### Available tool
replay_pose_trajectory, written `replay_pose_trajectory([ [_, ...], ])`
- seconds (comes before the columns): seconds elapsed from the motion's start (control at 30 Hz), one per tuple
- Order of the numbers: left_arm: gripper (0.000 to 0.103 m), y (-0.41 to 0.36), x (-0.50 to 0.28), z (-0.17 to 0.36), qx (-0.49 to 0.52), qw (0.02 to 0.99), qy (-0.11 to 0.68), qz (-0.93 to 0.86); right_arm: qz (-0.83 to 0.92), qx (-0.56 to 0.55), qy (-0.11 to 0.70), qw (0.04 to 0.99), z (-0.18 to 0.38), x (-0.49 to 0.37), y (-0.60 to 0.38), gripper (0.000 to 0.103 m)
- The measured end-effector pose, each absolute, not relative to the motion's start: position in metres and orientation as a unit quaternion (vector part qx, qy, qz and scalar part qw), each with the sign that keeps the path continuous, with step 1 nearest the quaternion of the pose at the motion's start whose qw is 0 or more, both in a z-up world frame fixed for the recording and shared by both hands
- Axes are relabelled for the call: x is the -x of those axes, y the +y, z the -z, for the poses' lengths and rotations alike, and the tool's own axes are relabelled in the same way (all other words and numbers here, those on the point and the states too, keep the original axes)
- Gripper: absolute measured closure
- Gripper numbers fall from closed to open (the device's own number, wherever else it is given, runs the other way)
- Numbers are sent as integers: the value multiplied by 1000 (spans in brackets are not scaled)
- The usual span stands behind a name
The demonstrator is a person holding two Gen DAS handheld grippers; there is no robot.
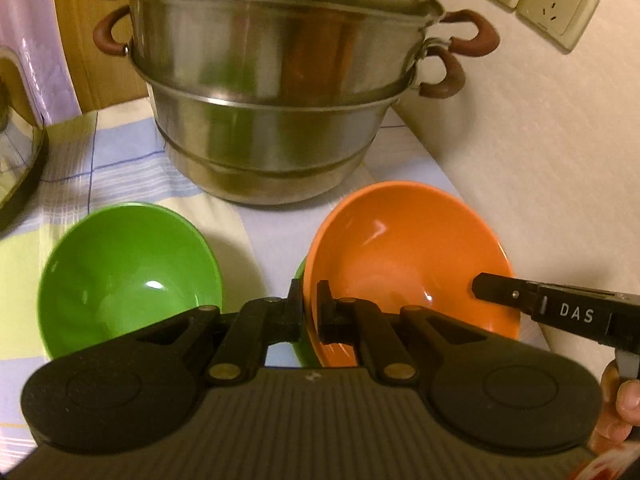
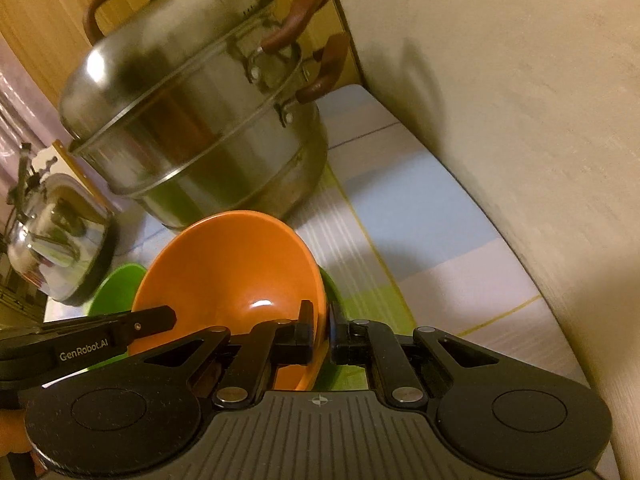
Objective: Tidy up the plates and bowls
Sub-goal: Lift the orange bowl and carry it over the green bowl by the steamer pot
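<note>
An orange bowl point(image 1: 408, 256) is tilted and held at its rim from two sides. My left gripper point(image 1: 310, 306) is shut on its near-left rim; my right gripper point(image 2: 322, 330) is shut on its right rim point(image 2: 228, 280). The right gripper's finger point(image 1: 504, 292) shows in the left wrist view. A green dish point(image 2: 334, 292) peeks from under the orange bowl, and its edge shows in the left wrist view point(image 1: 301, 270). A separate green bowl point(image 1: 128, 276) stands to the left on the cloth, also seen in the right wrist view point(image 2: 114, 288).
A tall steel steamer pot point(image 1: 276, 92) with brown handles stands close behind the bowls. A shiny kettle point(image 2: 56, 236) stands at the far left. A wall point(image 2: 520, 120) with sockets point(image 1: 532, 0) bounds the right side. A checked tablecloth point(image 2: 420, 220) covers the table.
</note>
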State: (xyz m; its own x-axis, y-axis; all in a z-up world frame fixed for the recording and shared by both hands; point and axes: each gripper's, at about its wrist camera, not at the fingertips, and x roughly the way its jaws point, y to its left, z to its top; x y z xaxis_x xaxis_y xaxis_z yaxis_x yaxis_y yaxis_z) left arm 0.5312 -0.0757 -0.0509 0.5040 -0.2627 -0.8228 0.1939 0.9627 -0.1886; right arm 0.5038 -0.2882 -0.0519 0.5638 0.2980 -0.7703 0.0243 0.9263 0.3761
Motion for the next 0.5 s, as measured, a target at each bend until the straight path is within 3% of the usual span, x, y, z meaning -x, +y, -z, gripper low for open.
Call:
replay_pose_trajectory([
  [0.5, 98, -77, -531, 64, 35, 868, 479, 125, -74, -136, 465, 872, 61, -508, -281, 97],
])
